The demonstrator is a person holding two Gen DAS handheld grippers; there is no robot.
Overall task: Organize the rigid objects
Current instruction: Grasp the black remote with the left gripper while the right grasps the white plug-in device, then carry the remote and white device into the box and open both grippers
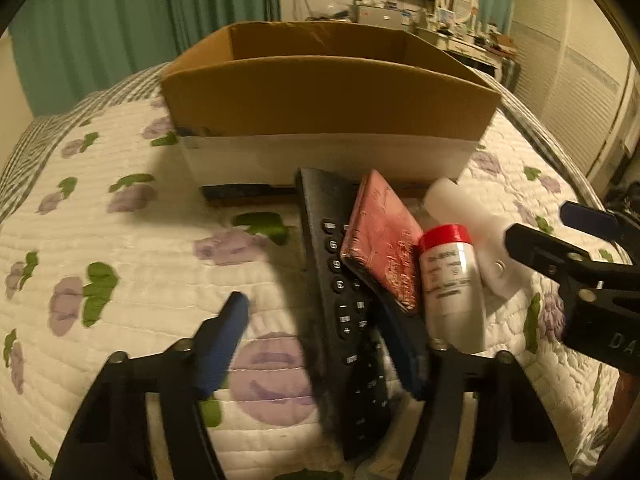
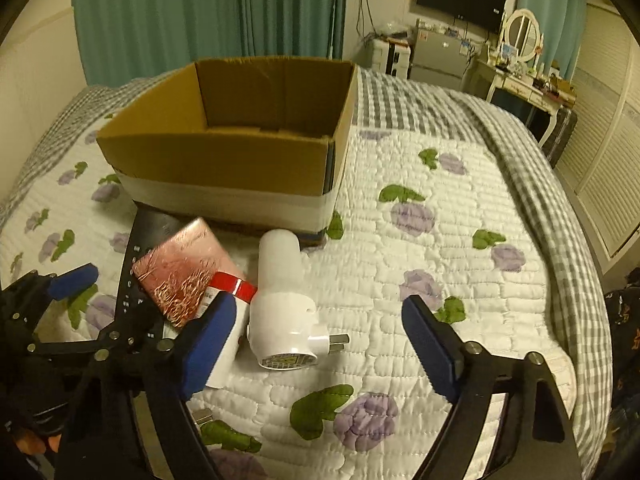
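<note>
Resting on floral quilt (image 2: pixel 400 240) before cardboard box (image 2: pixel 224 160): remote (image 1: pixel 344 292), pink case (image 1: pixel 384 240), red-capped bottle (image 1: pixel 450 280), white plug-in device (image 2: pixel 284 304). Straddling remote with left gripper (image 1: pixel 320 344), spread wide; hovering right gripper (image 2: pixel 316 344), also agape. Centring before closing, probably.

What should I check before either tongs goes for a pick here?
1. Left tongs open: ok, the remote lies between its fingers, not yet clamped.
2. Right tongs open: ok, holding nothing, white plug-in device just ahead.
3. Items separable: not ok, the pink packet rests on the remote and the red-capped bottle is tight beside it.
4. Cardboard box open on top: ok.
5. Box has room: ok, the visible inside shows nothing.
6. Tongs clear of each other: cannot tell, they sit close over the same pile.
</note>
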